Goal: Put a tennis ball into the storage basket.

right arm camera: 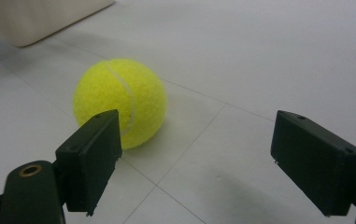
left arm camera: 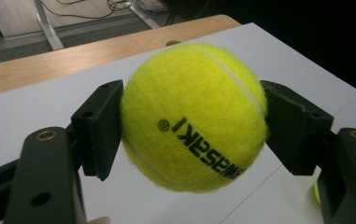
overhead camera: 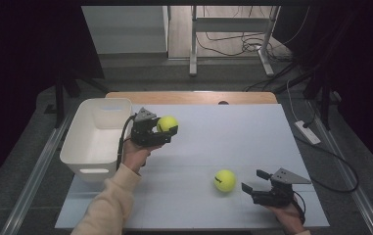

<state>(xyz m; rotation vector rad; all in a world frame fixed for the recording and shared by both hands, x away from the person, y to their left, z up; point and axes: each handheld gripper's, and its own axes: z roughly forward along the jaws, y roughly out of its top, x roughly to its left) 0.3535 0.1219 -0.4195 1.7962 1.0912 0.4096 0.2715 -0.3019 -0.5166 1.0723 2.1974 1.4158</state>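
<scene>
A yellow tennis ball (overhead camera: 167,123) with black lettering is clamped in my left gripper (overhead camera: 168,128), held above the table just right of the white bin (overhead camera: 96,137). In the left gripper view the same ball (left arm camera: 194,116) sits squeezed between both black pads, off the surface. A second yellow tennis ball (overhead camera: 224,180) rests on the white table (overhead camera: 223,132) near the front. My right gripper (overhead camera: 253,182) is open just right of it, jaws pointing toward it. In the right gripper view that ball (right arm camera: 119,102) lies ahead and left of the gap (right arm camera: 196,154), beyond the left pad (right arm camera: 91,154).
The white bin stands open at the table's left edge, nothing visible inside. Behind the white surface a strip of wooden tabletop (overhead camera: 194,97) shows. Cables and a power strip (overhead camera: 307,132) lie on the floor to the right.
</scene>
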